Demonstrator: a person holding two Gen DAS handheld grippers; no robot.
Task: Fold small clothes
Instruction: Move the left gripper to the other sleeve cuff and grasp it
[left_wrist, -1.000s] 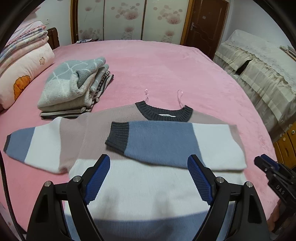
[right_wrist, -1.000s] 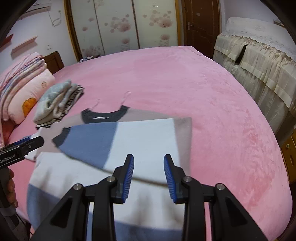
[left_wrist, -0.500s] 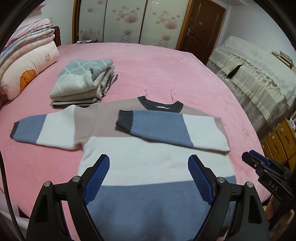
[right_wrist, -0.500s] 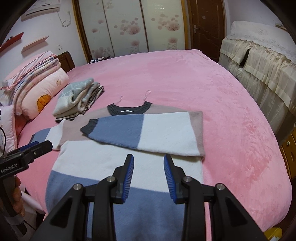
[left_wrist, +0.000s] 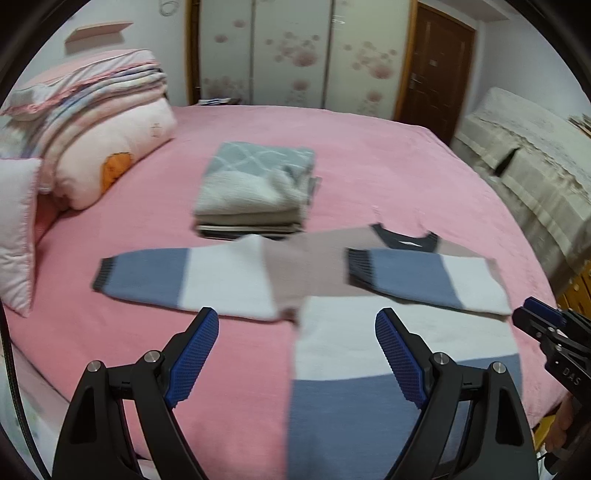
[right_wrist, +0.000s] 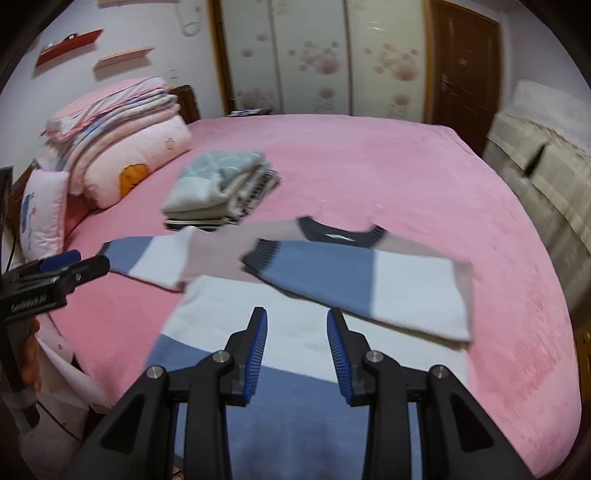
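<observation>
One striped sweater (left_wrist: 369, 332) lies on pink bed (left_wrist: 369, 155) beside folded pile (left_wrist: 255, 192)

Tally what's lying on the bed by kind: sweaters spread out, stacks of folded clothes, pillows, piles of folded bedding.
Sweater spread out, one sleeve folded across the chest: 1
Stack of folded clothes: 1
Pillows: 2, a large one and a small one
Pile of folded bedding, on the large pillow: 1
Total: 5

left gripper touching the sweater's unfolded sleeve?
Apart. The left wrist view shows pink bedspread between the left gripper and the outstretched sleeve; open jaws hold nothing.
</observation>
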